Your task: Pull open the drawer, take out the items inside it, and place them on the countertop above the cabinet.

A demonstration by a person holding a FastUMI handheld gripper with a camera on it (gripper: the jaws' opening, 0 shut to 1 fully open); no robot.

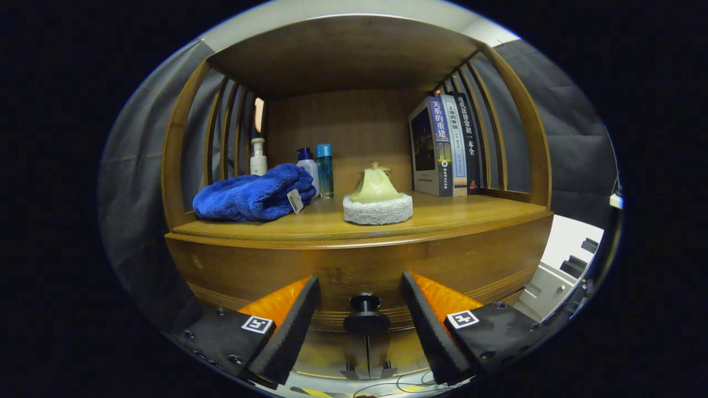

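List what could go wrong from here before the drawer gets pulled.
1. The gripper is open, its fingers apart on both sides of the knob and not touching it. The knob is small, so they might close off-centre and slip off during the pull.
2. The countertop already carries a blue towel, bottles, a pad and books, so placing items later may knock something over.

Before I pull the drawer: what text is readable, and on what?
"关系的重建": blue-spined book.
"现代法律常识一本全": black book.
Middle book, bottles, towel tag: too blurred to read.
Hand-held gripper, open either side of the drawer knob: square markers, no words.
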